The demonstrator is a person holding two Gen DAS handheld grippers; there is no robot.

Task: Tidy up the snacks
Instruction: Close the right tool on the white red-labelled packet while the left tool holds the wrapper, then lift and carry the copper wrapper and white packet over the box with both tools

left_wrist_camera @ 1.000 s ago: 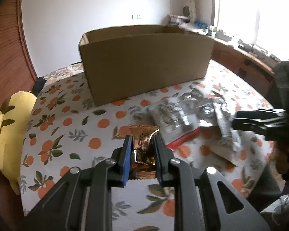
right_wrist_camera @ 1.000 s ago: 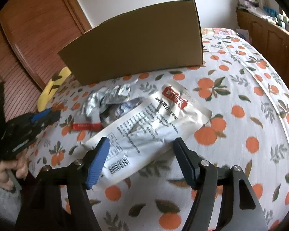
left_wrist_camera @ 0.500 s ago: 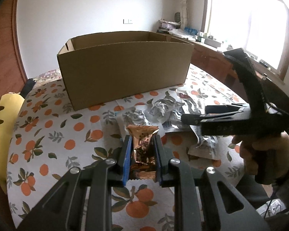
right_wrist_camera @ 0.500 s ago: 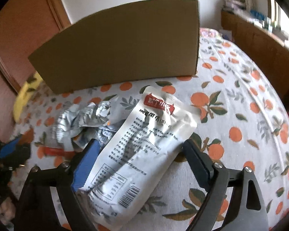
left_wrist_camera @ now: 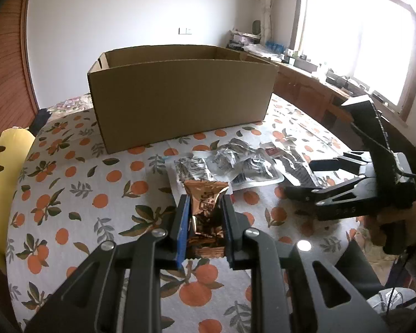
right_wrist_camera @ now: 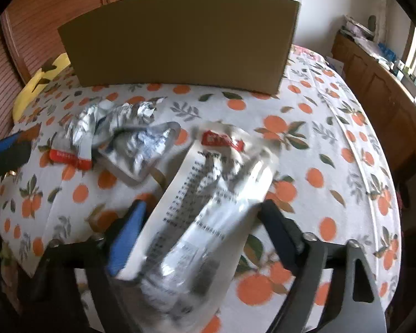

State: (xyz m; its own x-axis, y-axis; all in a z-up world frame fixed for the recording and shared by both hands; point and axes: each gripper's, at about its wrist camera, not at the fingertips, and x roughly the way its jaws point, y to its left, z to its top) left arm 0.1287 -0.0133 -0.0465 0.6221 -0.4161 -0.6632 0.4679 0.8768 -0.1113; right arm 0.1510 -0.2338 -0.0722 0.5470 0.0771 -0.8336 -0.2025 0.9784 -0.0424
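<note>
My left gripper (left_wrist_camera: 205, 202) is shut on a copper-brown snack packet (left_wrist_camera: 206, 191), held above the orange-print cloth. In the right wrist view my right gripper (right_wrist_camera: 202, 205) has its jaws closing on a white pouch with a red label (right_wrist_camera: 216, 188). The pads touch the pouch's two edges and the pouch bows up between them. The left wrist view shows the right gripper (left_wrist_camera: 298, 177) low at the right in a person's hand. Crumpled silver packets (left_wrist_camera: 235, 161) (right_wrist_camera: 111, 122) lie between the two grippers. An open cardboard box (left_wrist_camera: 180, 100) (right_wrist_camera: 180, 41) stands behind them.
The cloth with oranges (left_wrist_camera: 69, 180) covers a bed-like surface that curves down at its edges. A yellow plush (left_wrist_camera: 5, 172) (right_wrist_camera: 41, 77) lies at the left edge. Wooden cabinets (right_wrist_camera: 380, 83) run along the right under a bright window. A wooden door (right_wrist_camera: 41, 27) stands behind on the left.
The right gripper came down over the white pouch, which has gone from flat to buckled between the fingers. The left gripper has kept its hold on the copper packet and tilted up a little.
</note>
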